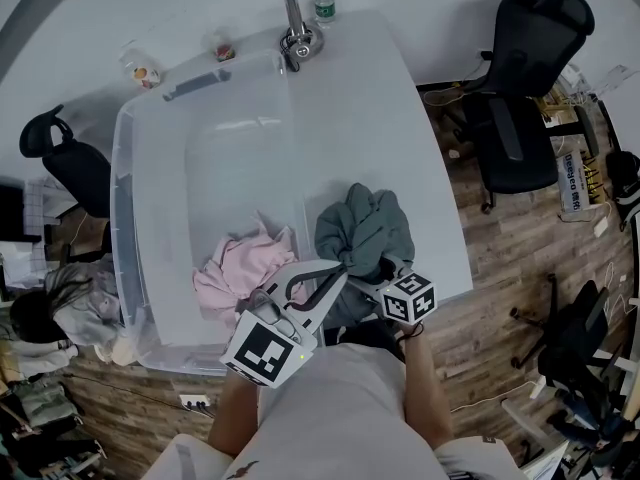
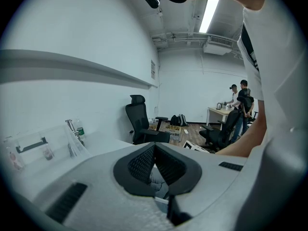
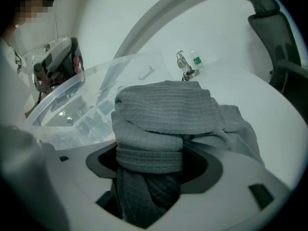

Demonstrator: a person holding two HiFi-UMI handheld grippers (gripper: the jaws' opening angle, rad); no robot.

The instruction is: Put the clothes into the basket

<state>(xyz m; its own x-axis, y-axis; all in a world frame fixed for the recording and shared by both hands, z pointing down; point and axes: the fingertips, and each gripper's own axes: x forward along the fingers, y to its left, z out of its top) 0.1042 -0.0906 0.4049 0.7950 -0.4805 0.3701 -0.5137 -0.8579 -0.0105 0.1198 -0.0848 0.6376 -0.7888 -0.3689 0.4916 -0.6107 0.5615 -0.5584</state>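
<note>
A grey-green garment (image 1: 362,230) lies bunched on the white table (image 1: 400,118), just right of the clear plastic basket (image 1: 125,168). My right gripper (image 1: 378,268) is shut on its near end. In the right gripper view the cloth (image 3: 163,114) fills the gap between the jaws of that gripper (image 3: 150,158) and hangs over them. A pink garment (image 1: 240,268) lies inside the basket at its near end. My left gripper (image 1: 325,278) hovers over the basket's near right corner, beside the grey garment. Its pads (image 2: 144,162) meet at the tips with nothing held.
A metal clamp stand (image 1: 297,33), a bottle (image 1: 324,6) and small cups (image 1: 146,73) stand along the table's far edge. Black office chairs sit at the right (image 1: 530,78) and left (image 1: 65,163). People stand far off (image 2: 240,100). Clutter lies on the floor at the left (image 1: 60,308).
</note>
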